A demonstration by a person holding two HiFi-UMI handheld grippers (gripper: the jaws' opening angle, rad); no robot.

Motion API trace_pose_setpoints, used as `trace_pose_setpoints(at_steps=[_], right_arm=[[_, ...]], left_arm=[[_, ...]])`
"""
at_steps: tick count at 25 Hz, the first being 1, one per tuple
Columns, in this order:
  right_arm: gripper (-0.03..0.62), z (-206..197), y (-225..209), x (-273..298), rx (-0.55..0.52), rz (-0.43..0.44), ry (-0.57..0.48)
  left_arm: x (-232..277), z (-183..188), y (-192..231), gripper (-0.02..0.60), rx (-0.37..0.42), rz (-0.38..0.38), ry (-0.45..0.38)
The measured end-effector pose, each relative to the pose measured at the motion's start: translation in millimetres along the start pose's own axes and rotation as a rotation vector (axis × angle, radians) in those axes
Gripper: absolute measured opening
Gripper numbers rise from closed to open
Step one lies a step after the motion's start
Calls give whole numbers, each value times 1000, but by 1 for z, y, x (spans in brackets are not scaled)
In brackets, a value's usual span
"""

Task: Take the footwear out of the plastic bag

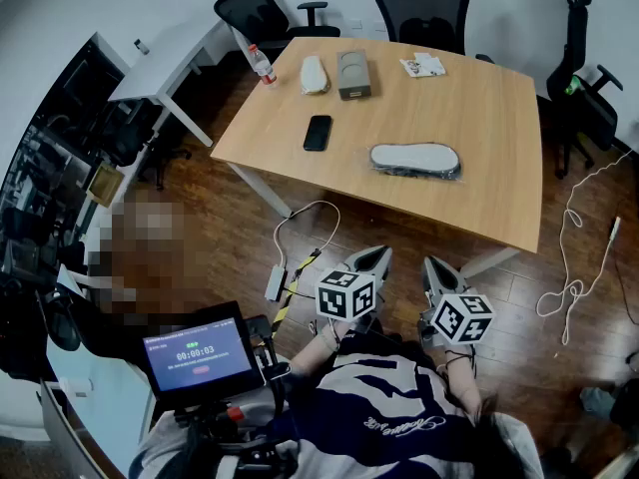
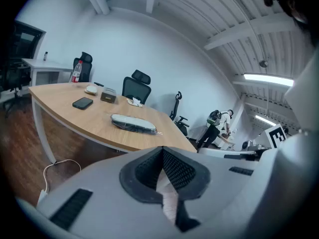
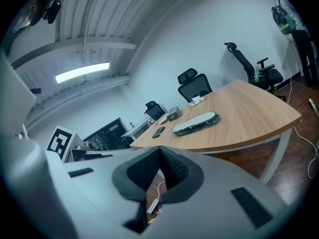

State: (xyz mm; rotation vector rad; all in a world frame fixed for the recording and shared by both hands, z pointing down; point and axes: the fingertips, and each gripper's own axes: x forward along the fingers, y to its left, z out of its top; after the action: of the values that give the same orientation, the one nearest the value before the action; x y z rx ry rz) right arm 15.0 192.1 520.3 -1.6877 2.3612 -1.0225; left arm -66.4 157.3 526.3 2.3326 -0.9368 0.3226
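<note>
A slipper wrapped in a clear plastic bag (image 1: 415, 160) lies flat on the wooden table (image 1: 479, 118), near its front right part. The left gripper view shows the same bagged slipper (image 2: 133, 123), and so does the right gripper view (image 3: 195, 122). Both grippers hang well short of the table, close to the person's chest. My left gripper (image 1: 373, 259) is shut with nothing between its jaws. The right gripper (image 1: 433, 271) is likewise shut and empty. Their marker cubes face up.
On the table lie a black phone (image 1: 318, 132), a grey box (image 1: 352, 74), a pale bagged item (image 1: 314, 75), a water bottle (image 1: 262, 66) and a card (image 1: 422, 65). Office chairs (image 1: 420, 6) ring the far side. White cables (image 1: 300, 230) trail on the floor.
</note>
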Motion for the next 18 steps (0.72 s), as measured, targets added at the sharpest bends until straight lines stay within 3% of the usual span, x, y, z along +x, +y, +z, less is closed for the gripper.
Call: trace_pose_setpoints(at_steps=[11,18], right_arm=[[-8,3,-17,7,10,-11,21],[-8,29,-62,66,17,-50,27]], left_arm=[[4,3,18,3,-53,45,4],[67,32,67,3,-73,46,22]])
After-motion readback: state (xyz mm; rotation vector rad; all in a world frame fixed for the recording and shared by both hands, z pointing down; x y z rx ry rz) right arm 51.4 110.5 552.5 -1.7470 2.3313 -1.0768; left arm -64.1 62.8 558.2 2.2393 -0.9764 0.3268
